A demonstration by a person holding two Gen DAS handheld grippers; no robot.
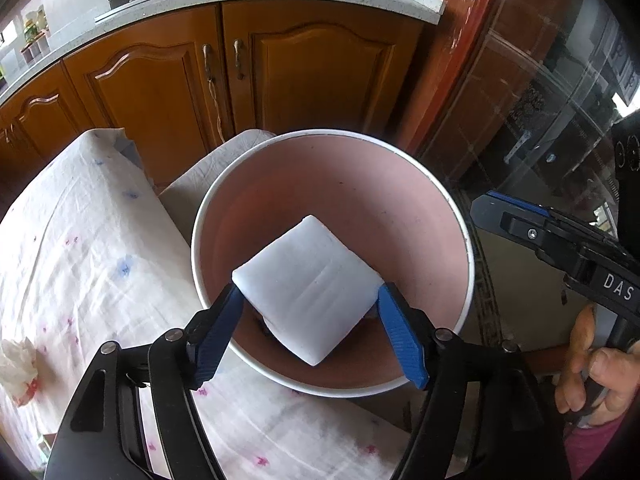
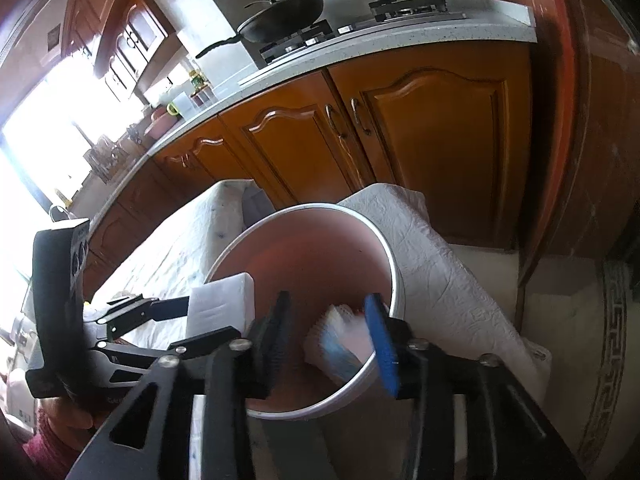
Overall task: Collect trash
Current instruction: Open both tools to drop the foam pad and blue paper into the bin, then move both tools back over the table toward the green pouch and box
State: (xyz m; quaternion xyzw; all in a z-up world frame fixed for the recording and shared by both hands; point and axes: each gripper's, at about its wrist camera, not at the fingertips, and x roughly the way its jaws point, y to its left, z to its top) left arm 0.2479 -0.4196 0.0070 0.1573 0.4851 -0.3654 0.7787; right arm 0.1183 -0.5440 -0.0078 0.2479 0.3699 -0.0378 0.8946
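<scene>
A round bucket (image 1: 332, 133), pink inside with a white rim, stands beside the table. My left gripper (image 1: 310, 292) hovers over it with a white foam block (image 1: 308, 284) between its blue fingertips; the block's side corners sit right at the tips, and the jaws stand wide. In the right wrist view the same block (image 2: 222, 304) hangs at rim height beside the left gripper (image 2: 168, 308). My right gripper (image 2: 329, 304) is open over the bucket's (image 2: 396, 272) near edge. A blurred white-and-blue packet (image 2: 340, 340) lies loose just below its fingers, inside the bucket.
A table with a white floral cloth (image 1: 80, 220) lies left of the bucket, with crumpled white-and-red trash (image 1: 16, 364) near its edge. A cloth-covered seat (image 2: 440, 260) stands behind the bucket. Wooden cabinets (image 1: 160, 92) and a counter with a pan (image 2: 288, 12) fill the back. A hand (image 1: 592, 376) grips the right tool.
</scene>
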